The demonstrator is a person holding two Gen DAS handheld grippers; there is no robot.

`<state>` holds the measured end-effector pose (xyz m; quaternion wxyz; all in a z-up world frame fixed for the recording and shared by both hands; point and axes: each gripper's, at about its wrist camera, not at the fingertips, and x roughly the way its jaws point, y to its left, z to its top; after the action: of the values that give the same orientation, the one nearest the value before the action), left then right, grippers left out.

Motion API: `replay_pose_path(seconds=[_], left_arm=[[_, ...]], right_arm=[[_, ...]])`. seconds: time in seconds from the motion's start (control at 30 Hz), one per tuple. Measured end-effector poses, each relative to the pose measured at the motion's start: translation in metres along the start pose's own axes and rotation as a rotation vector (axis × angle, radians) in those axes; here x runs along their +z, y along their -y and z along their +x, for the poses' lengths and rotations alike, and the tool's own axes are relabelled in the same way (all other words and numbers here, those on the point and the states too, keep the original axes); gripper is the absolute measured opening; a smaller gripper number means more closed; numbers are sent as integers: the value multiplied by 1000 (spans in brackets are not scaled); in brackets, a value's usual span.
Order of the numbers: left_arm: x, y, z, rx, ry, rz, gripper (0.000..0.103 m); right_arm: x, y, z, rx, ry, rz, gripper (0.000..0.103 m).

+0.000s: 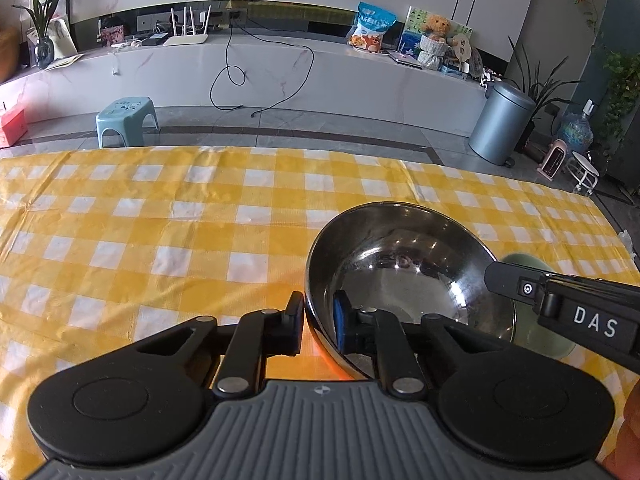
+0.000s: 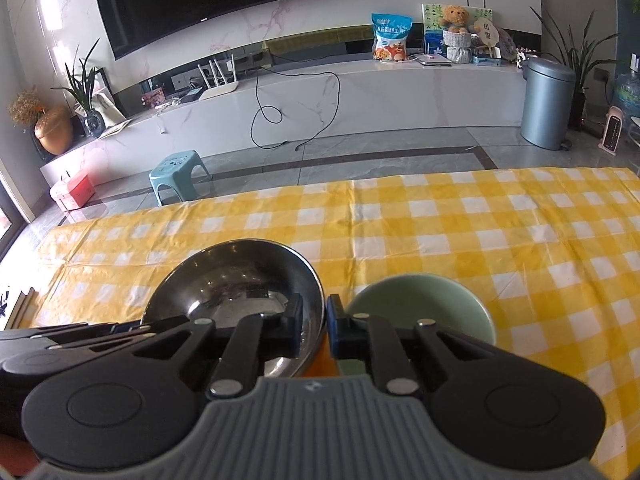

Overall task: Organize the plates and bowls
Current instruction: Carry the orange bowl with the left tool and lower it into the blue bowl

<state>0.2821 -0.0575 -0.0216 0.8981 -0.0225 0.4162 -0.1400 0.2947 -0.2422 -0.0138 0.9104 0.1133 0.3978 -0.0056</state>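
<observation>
Resting on the surface (image 1: 160,216) with its yellow and white checked cloth, the steel bowl (image 1: 404,268) sits near the front edge, and the green bowl (image 2: 420,304) stands just beside it on its right.

The left gripper (image 1: 320,322) has its fingers (image 1: 295,322) on both sides of the steel bowl's left rim, one outside and one inside. The gap is narrow and the pads look close to the rim, but I cannot tell if they press it firmly.

The right gripper (image 2: 316,326) has its fingers (image 2: 295,320) around the steel bowl's right rim in the same way: the left finger is inside the bowl, the right finger is outside, between the two bowls. The gap is narrow.

Behind the surface, on the floor, there are a small blue stool (image 2: 180,172) and a grey bin (image 2: 546,102).
</observation>
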Motion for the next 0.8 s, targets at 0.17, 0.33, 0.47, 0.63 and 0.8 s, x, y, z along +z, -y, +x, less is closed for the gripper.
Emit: replay_pose_path(seconds=[0.17, 0.33, 0.47, 0.63, 0.8], left_arm=[[0, -3, -2, 26, -12, -3, 12], [-2, -9, -5, 37, -12, 5, 11], [-3, -7, -5, 40, -7, 22, 10], [-4, -10, -4, 36, -9, 17, 10], [-5, -8, -4, 34, -4, 17, 10]], right_arm=[[-1, -1, -9, 34, 9, -9, 11], [-3, -4, -11, 72, 1, -6, 11], [-4, -3, -9, 71, -6, -1, 11], [-5, -1, -6, 94, -32, 20, 11], [-7, -4, -7, 79, -27, 4, 10]])
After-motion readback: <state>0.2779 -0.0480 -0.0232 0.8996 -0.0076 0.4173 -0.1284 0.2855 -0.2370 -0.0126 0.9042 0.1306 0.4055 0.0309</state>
